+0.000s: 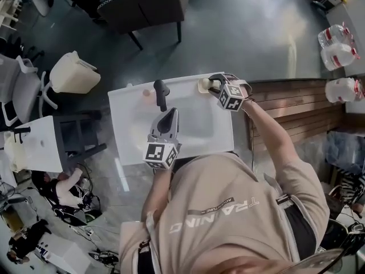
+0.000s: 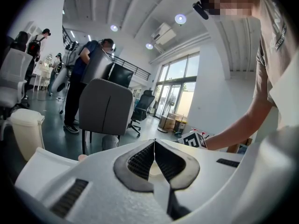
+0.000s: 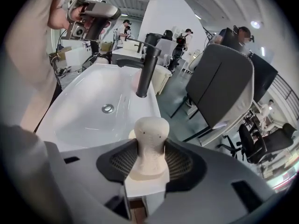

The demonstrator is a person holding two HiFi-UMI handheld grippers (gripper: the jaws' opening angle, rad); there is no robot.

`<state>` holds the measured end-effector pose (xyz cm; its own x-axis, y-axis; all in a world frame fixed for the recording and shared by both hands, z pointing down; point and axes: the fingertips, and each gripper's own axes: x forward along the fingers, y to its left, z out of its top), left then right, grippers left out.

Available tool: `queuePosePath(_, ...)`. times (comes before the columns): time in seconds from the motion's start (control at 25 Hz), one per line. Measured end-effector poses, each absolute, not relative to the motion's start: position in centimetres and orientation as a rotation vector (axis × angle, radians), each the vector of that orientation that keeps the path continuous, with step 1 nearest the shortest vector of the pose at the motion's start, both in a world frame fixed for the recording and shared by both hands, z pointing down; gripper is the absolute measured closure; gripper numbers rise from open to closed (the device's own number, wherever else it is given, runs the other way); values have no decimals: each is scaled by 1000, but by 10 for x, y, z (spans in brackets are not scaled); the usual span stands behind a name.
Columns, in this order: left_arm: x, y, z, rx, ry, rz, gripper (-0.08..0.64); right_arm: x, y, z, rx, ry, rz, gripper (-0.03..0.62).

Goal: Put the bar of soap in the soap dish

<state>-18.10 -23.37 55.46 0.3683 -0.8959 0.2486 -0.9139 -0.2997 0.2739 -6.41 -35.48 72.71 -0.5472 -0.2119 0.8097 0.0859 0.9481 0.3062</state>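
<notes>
Grippers are counted at two, with one bar of soap, one sink, one faucet and one drain. The right gripper [image 3: 150, 161] is closed onto the bar of soap [image 3: 151, 130]. The cream bar is pinched low on both sides by the ribbed pads and stands upright, its rounded top rising clear of the jaws. The left gripper [image 2: 154, 148] is closed as well, its jaws meeting at the tips with nothing gripped between them (only a pale patch shows through the gap lower down).

In the head view the soap is held over the far right corner of the sink [image 1: 121, 108], just right of the faucet [image 1: 161, 93]. A small cream piece can be seen on the rim just beneath and behind the bar. Whether it is touched by the soap cannot be told. The left gripper is held above the basin, near its middle and pointing toward the faucet. The basin is white, and only the drain [image 3: 108, 108] is seen at its bottom.

A small pinkish thing [image 1: 147, 93] lies on the rim beside the faucet base, at its left; what it is cannot be made out. Beyond the sink, one grey chair [image 1: 145, 5] and one white bin [image 1: 74, 73] are seen on the floor, and three water jugs [image 1: 339, 45] are set off to the right.
</notes>
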Motion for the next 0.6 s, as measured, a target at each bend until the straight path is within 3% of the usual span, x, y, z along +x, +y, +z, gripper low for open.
queuePosePath(0.6, -192, -236, 569, 2234, -1580, 49, 549, -71, -361, 773, -59, -1875, -301, 426)
